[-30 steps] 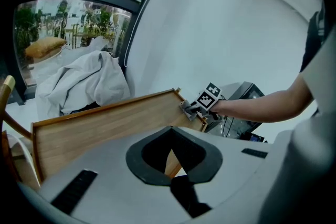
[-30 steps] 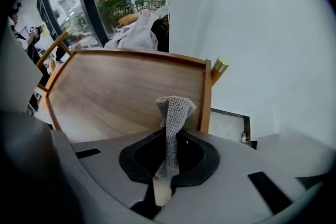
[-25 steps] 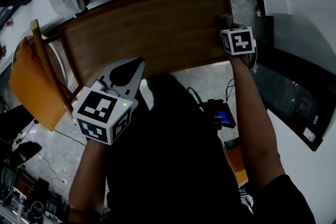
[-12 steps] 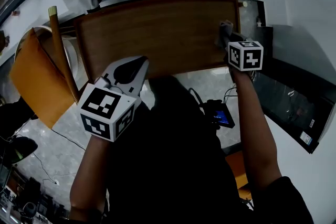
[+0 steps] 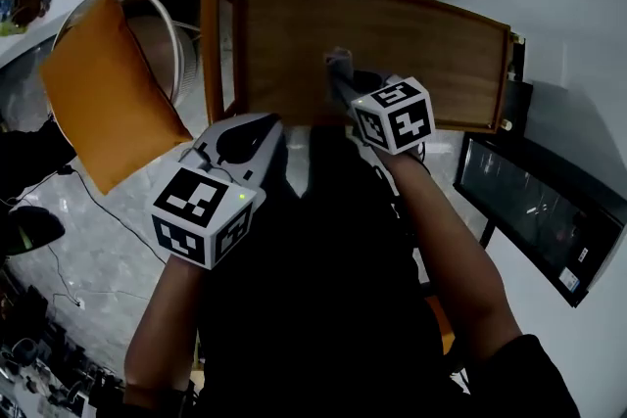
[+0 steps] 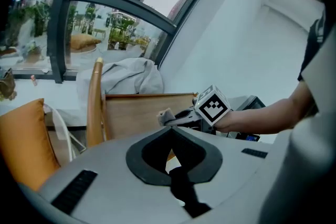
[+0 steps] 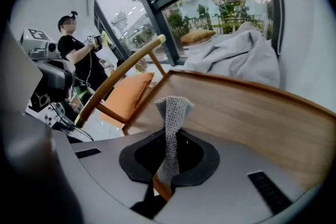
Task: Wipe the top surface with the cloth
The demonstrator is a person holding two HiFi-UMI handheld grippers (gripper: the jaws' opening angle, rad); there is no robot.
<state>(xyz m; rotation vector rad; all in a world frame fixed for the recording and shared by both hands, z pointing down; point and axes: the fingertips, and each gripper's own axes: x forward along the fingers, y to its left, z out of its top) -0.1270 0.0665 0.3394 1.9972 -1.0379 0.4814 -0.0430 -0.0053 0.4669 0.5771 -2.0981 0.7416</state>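
Wooden top [image 5: 421,44] runs left-right ahead | my right gripper [image 5: 340,78] pinches cloth [image 7: 172,110] over its left half | left gripper [image 5: 238,140] closed, empty, farther back

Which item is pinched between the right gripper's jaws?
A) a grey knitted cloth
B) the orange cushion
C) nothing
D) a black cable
A: the right gripper view shows the grey cloth clamped upright in the right gripper, over the wooden top.
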